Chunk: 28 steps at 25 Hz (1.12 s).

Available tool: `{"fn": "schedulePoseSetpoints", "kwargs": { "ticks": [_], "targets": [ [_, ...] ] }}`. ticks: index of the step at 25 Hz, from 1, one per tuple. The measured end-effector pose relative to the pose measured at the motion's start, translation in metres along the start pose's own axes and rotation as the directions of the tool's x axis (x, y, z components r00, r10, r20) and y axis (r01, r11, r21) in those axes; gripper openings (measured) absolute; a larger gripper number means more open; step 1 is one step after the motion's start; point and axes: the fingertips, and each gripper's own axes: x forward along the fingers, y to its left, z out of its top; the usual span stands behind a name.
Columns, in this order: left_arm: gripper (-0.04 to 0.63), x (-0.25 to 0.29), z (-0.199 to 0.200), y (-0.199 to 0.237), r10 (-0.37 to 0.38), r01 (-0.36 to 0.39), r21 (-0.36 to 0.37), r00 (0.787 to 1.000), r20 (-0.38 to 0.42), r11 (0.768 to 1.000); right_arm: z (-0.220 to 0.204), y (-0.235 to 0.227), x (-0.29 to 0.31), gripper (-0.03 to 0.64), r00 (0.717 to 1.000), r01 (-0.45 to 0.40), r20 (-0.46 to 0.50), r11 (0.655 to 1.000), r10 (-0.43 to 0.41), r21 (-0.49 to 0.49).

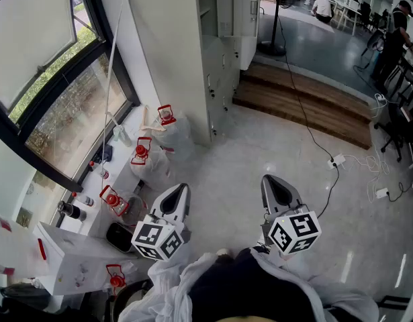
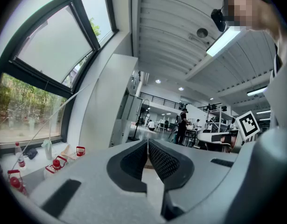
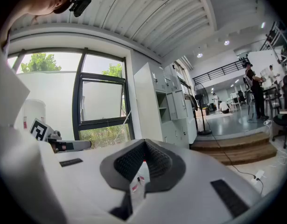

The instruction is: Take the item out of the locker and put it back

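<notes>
A tall white locker block (image 1: 219,39) stands ahead of me by the window, one upper compartment (image 1: 207,9) open; I cannot make out anything inside it. My left gripper (image 1: 181,189) and right gripper (image 1: 274,180) are held low in front of the person's body, well short of the lockers, pointing toward them. Each is shut with nothing between its pads. In the left gripper view the left gripper (image 2: 147,142) has its jaws meeting, the locker side (image 2: 110,101) beyond. In the right gripper view the right gripper (image 3: 143,144) is closed, with the lockers (image 3: 173,111) ahead.
Bottles with red caps (image 1: 141,151) and white bags lie along the window sill (image 1: 119,173) at left. A white box (image 1: 72,263) sits near left. Wooden steps (image 1: 307,109), a fan pole (image 1: 279,19), a power strip (image 1: 338,159) with cables, and people at desks are right.
</notes>
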Motion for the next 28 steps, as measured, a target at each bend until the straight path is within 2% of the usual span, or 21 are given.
{"fn": "schedulePoseSetpoints", "kwargs": {
  "ticks": [7, 14, 22, 28],
  "targets": [
    [0.015, 0.0, 0.0, 0.001, -0.011, 0.011, 0.012, 1.0, -0.01, 1.0, -0.003, 0.005, 0.0, 0.0, 1.0, 0.012, -0.011, 1.0, -0.012, -0.005],
    [0.015, -0.003, -0.003, 0.006, -0.003, 0.003, 0.006, 1.0, -0.016, 1.0, -0.001, 0.013, 0.004, 0.0, 1.0, -0.011, 0.013, 1.0, 0.011, 0.008],
    [0.015, -0.004, -0.022, 0.002, -0.047, 0.048, 0.009, 0.996, -0.076, 0.999, -0.022, 0.018, 0.002, 0.0, 0.999, 0.003, -0.037, 0.999, -0.001, 0.038],
    [0.015, 0.008, -0.028, 0.002, -0.057, 0.057, -0.002, 0.994, -0.09, 0.998, -0.024, 0.008, 0.013, 0.0, 0.999, 0.004, -0.044, 0.998, -0.001, 0.062]
  ]
}}
